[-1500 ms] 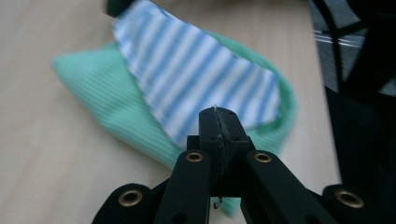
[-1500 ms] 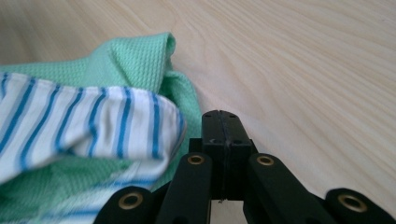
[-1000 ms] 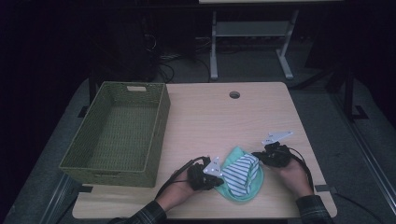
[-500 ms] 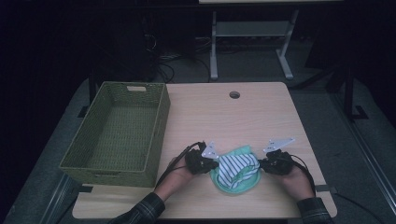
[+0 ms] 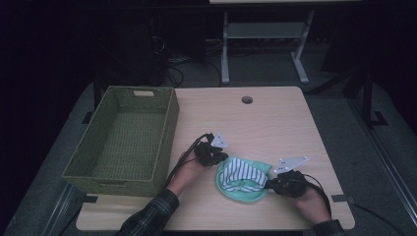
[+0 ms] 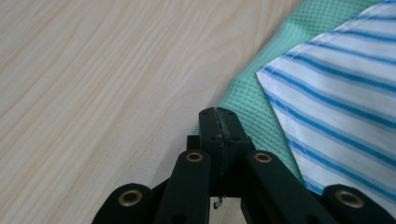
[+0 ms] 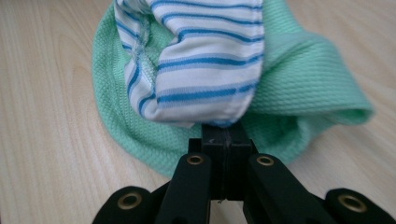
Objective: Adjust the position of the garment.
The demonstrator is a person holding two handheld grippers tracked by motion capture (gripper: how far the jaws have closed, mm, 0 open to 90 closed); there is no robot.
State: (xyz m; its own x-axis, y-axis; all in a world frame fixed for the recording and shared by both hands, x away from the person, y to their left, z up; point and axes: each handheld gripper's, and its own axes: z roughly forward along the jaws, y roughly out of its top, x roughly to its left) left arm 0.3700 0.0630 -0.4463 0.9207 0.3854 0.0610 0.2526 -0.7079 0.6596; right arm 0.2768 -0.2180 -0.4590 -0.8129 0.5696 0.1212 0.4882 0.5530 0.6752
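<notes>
From above we see a dim, grainy scene: only the table (image 5: 275, 118) catches soft light, while the floor and the room around it sink into near black. In our two gripper views the light is bright and even, with no glare and hardly any shadow. There the cloth (image 7: 205, 60) weave looks sharp, but the wood grain blurs towards the edges.

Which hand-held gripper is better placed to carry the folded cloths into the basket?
Left, probably. The left hand-held gripper sits between the cloth bundle and the green basket; the right hand-held gripper is on the bundle's far side.
</notes>
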